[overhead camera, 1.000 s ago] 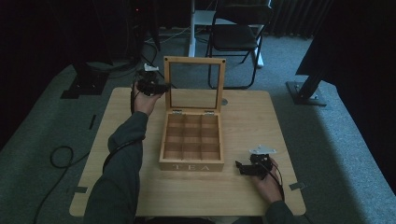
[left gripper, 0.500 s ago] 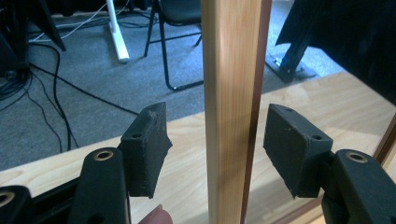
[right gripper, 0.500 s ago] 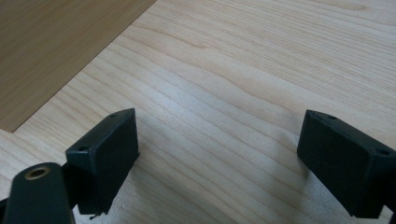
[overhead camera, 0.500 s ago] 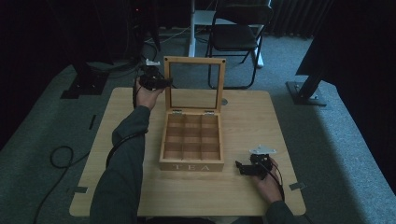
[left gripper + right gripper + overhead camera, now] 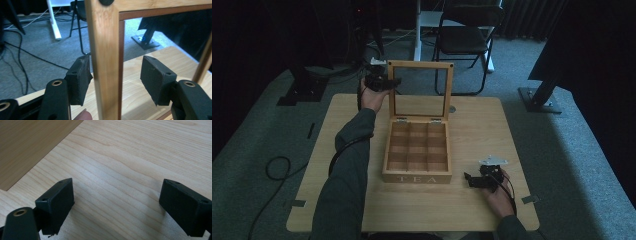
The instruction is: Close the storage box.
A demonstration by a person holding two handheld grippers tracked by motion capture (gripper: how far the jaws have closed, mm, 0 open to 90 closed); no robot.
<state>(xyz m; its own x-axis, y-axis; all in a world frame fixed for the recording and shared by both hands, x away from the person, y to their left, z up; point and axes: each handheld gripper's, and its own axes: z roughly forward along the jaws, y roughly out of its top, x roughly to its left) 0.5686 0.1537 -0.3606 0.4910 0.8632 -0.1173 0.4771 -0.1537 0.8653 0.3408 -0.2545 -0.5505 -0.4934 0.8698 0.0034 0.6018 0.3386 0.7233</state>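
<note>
A wooden tea box (image 5: 417, 172) marked TEA stands mid-table, its empty compartments showing. Its glass lid (image 5: 419, 64) stands upright at the back. My left gripper (image 5: 391, 82) is at the upper left edge of the lid, and the lid's left frame bar (image 5: 105, 57) runs between its jaws. Those jaws have just been closing. The left pad (image 5: 80, 80) is at the bar, while a gap remains before the right pad (image 5: 155, 77). My right gripper (image 5: 469, 180) rests low on the table to the right of the box. Its jaws are open (image 5: 117, 192) over bare wood.
The wooden table (image 5: 492, 125) has bare room on both sides of the box. Beyond its far edge stand a folding chair (image 5: 467, 35) and a white stand leg (image 5: 416, 30). Cables (image 5: 277, 167) lie on the grey carpet at the left.
My left hand has risen and moved right, up to the lid's left frame. The right hand has stayed where it was.
</note>
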